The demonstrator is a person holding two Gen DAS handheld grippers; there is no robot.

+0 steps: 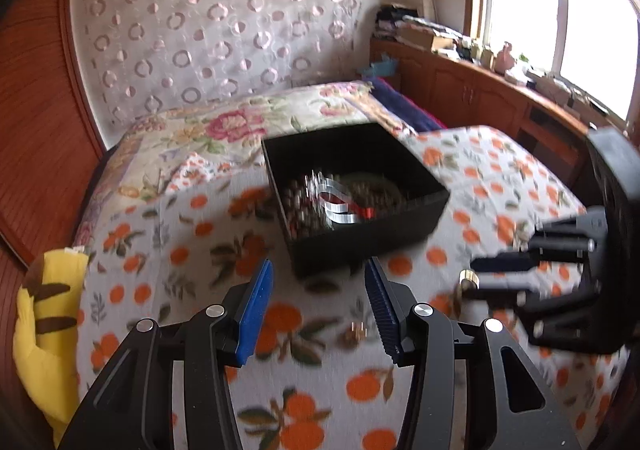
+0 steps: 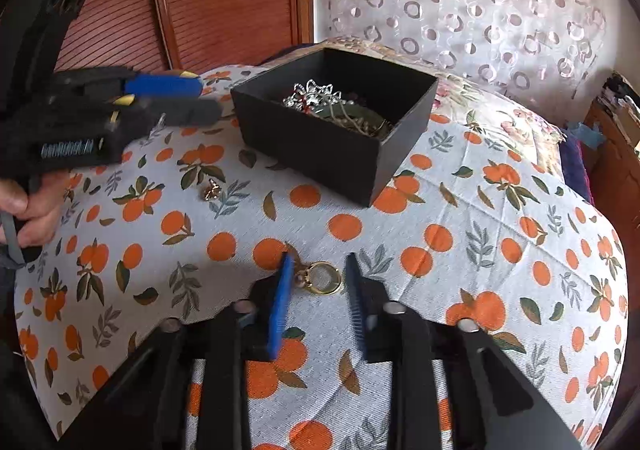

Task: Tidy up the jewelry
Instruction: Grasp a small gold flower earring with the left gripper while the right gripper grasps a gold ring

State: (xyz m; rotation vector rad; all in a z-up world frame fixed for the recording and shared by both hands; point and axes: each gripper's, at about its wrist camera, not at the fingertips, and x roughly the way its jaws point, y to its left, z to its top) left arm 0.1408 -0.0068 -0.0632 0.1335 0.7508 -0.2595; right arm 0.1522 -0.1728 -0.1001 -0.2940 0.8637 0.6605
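A black open box (image 1: 360,246) (image 2: 320,147) holding silver and beaded jewelry (image 1: 340,201) (image 2: 320,95) sits on the orange-print bedspread. My left gripper (image 1: 320,282) is open and empty, hovering above a small gold earring (image 1: 354,332) (image 2: 211,190) on the cloth. My right gripper (image 2: 318,266) is open, its fingertips on either side of a gold ring piece (image 2: 322,278) lying on the cloth. The right gripper shows at the right of the left wrist view (image 1: 476,278), the ring piece (image 1: 468,280) at its tips. The left gripper shows at the left of the right wrist view (image 2: 200,97).
A yellow plush toy (image 1: 44,330) lies at the bed's left edge. A floral pillow (image 1: 240,121) and patterned headboard cover (image 1: 220,21) are behind the box. A wooden cabinet (image 1: 480,89) with clutter runs under the window at the right.
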